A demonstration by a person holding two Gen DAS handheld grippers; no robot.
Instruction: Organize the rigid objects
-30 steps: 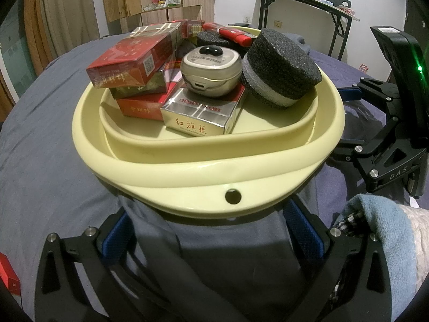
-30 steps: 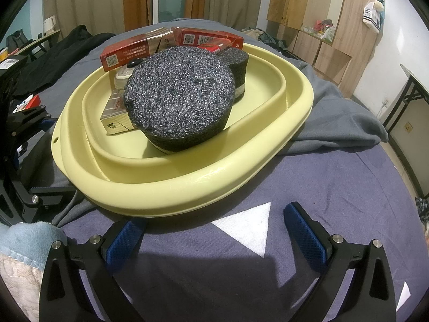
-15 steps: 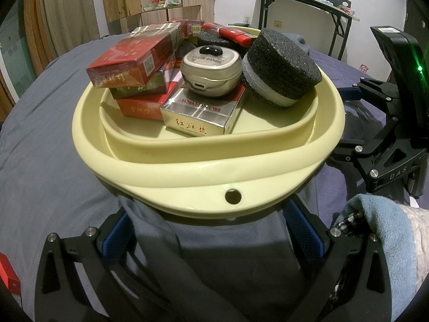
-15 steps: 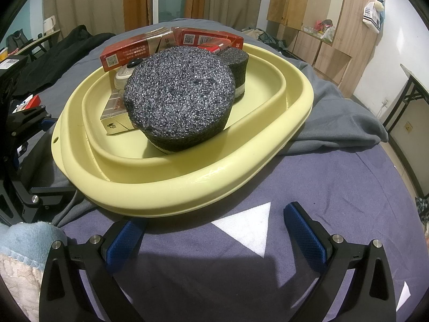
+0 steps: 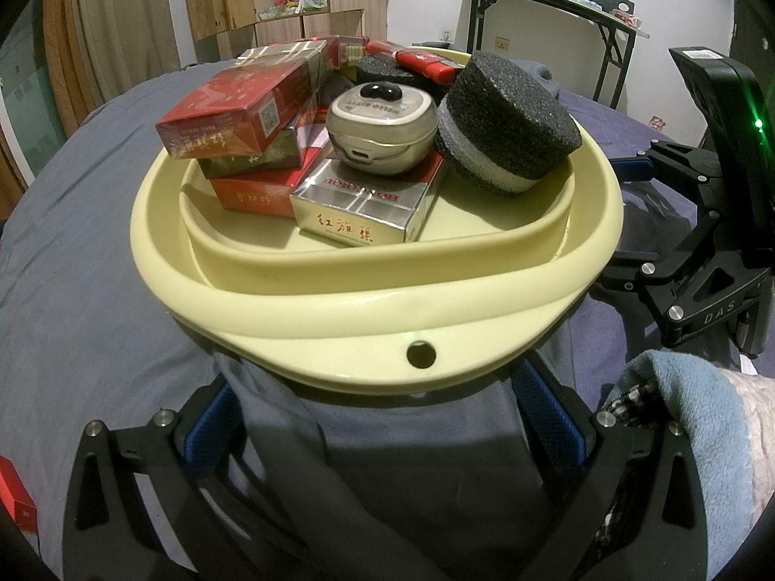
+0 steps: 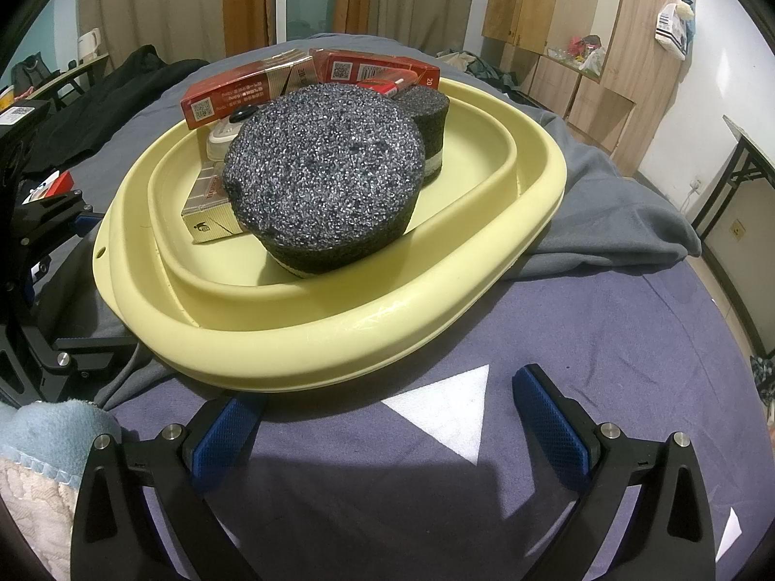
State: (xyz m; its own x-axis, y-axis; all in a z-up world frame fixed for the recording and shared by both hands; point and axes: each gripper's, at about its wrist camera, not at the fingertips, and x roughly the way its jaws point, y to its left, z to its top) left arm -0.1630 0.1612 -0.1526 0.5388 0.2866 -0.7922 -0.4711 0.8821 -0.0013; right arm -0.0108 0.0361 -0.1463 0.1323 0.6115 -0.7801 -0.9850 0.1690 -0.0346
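Basin [image 5: 339, 290] of boxes sits just beyond both tongs [image 5: 382, 416] [image 6: 392, 426], each spread wide.

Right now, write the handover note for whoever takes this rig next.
Left gripper: open, empty, at the yellow basin rim.
Right gripper: open, empty, over the bedsheet beside the basin.
In the basin: stacked cigarette packs, silver pack, cream earbud case, two black foam discs, red lighter.
Left: a red box lies outside on the bed.
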